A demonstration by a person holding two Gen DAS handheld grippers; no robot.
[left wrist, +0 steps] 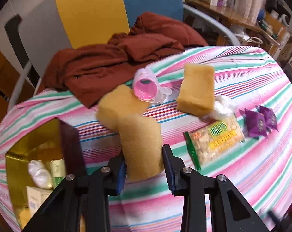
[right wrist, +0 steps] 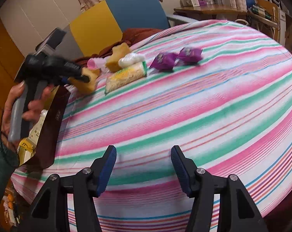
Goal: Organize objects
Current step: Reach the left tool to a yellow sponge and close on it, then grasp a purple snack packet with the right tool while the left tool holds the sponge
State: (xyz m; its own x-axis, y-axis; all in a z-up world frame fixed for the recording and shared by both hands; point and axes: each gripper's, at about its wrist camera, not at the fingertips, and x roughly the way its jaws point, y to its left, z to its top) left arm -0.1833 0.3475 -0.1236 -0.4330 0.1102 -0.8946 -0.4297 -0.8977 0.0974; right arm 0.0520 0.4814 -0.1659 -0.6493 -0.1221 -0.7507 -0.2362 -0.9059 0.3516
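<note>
Yellow sponge [left wrist: 141,147], lower centre, gripped in your left gripper [left wrist: 144,166] jaws; your right gripper [right wrist: 144,166] jaws stand released over the striped counter [right wrist: 184,106].

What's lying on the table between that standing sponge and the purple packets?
A white plastic wad and a snack bag lie between the sponge and purple packets, clearest in the left wrist view.

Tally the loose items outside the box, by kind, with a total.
Yellow sponges: 3, one in the left gripper, two on the cloth
Purple packets: 2
Snack bag: 1
Pink bottle: 1
White plastic bundle: 1
Total: 8
</note>
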